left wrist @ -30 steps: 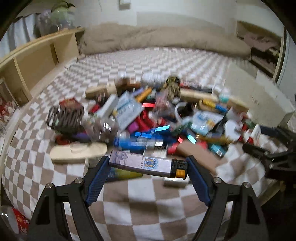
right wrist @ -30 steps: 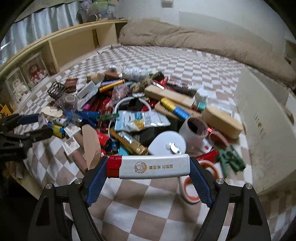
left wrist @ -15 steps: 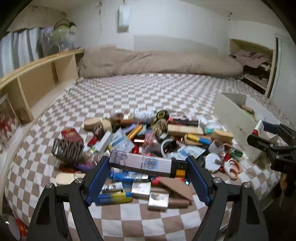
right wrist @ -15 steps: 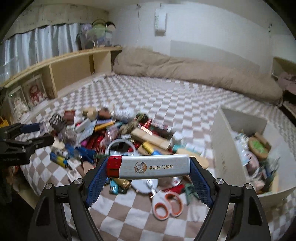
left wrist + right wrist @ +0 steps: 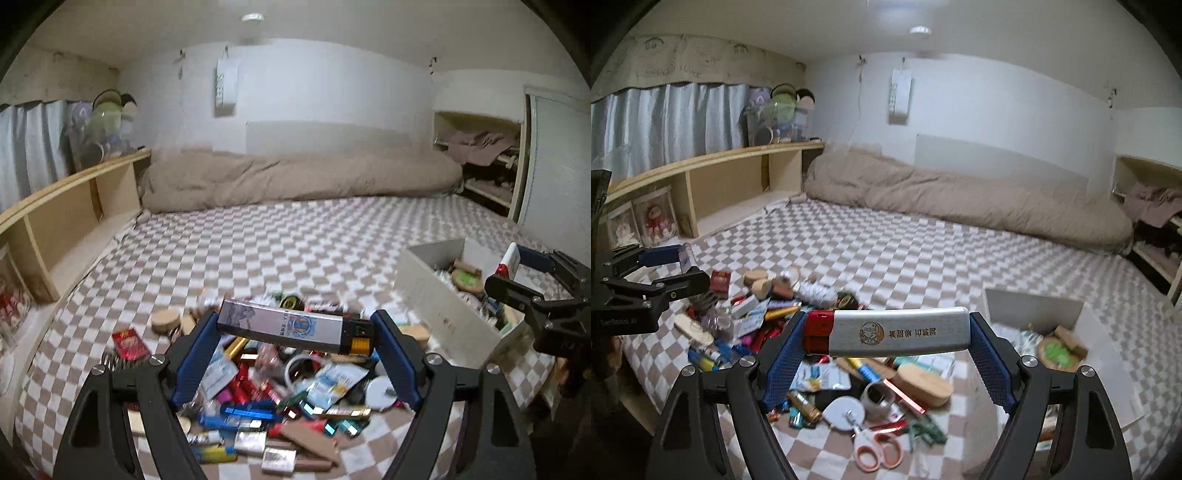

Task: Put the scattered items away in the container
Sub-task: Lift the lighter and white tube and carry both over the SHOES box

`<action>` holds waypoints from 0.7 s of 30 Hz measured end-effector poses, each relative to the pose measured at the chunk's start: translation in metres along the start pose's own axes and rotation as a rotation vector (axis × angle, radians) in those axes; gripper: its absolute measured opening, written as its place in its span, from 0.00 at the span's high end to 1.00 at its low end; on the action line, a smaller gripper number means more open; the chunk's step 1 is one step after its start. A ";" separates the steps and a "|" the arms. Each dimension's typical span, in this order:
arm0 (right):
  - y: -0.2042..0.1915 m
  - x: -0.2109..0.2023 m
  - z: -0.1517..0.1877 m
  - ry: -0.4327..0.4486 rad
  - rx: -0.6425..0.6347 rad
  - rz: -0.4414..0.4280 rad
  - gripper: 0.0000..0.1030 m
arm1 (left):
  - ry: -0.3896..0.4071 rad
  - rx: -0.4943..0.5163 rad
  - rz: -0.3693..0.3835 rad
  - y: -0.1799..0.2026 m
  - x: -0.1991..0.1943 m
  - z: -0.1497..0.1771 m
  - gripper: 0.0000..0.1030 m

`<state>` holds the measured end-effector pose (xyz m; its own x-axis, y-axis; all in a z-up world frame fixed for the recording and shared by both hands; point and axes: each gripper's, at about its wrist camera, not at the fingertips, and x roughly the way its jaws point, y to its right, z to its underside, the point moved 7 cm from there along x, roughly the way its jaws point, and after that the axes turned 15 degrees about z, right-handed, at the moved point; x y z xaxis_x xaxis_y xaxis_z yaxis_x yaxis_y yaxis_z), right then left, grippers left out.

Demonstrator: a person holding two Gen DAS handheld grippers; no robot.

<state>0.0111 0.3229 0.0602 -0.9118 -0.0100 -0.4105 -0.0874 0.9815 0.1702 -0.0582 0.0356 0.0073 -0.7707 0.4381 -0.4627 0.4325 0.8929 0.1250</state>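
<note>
Above the pile (image 5: pixel 280 391), the left gripper (image 5: pixel 295 328) clamped a grey lighter (image 5: pixel 291 326) endwise, box (image 5: pixel 443 314) off right. In the right view, the right gripper (image 5: pixel 886 332) clamped a white lighter (image 5: pixel 890 332); the box (image 5: pixel 1030 306) sat lower right. Both were mid-carry; next they needed swinging over the box to release

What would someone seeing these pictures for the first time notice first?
Each gripper clamps a long lighter end to end: the left gripper holds a silver lighter with an orange-and-black end, the right gripper a white lighter with a red cap. Below them, a colourful heap of small items covers the checkered bedspread, with a white box at the right.
</note>
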 end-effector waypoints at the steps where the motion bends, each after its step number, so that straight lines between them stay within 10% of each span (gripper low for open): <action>1: 0.004 -0.001 -0.004 0.007 0.004 0.002 0.18 | 0.009 0.008 0.003 0.004 0.001 -0.006 0.20; 21: 0.121 -0.005 -0.068 0.137 0.081 0.176 0.18 | 0.096 0.094 0.183 0.100 0.057 -0.104 0.20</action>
<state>-0.0222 0.4287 0.1440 -0.9567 0.1424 -0.2540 0.1053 0.9824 0.1541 -0.1076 0.1607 0.0850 -0.7144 0.6038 -0.3536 0.6076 0.7859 0.1145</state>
